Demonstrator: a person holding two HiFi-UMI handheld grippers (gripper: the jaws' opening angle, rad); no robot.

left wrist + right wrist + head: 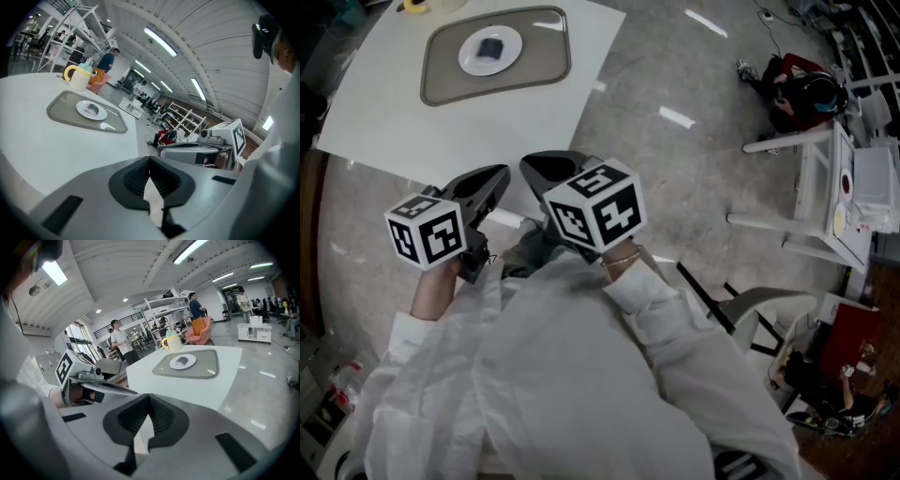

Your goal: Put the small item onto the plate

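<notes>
Big white table fills the upper left of the head view, its near edge just above your grippers. On it, toward the top left, sits a grey tray w/ rounded corners.

Mid-frame, both grippers sit close to your chest, off the table, tips aimed up the frame toward it. Left gripper: jaws pressed together, nothing btwn them. Right gripper: same, pinched closed and empty.

White plate lies in the tray's middle. The small item, dark and squarish, lies on the plate at about its centre.

The relation that counts: the item is up the frame from both sets of tips and well apart from them, w/ bare tabletop in btwn. In the head view it's nearly straight above the left tips, so the left is a touch nearer, imo; the right would have to angle leftward. Its long axis is too small to call from here. Since it's already on the plate, no grab looks needed; the task reads as done.
</notes>
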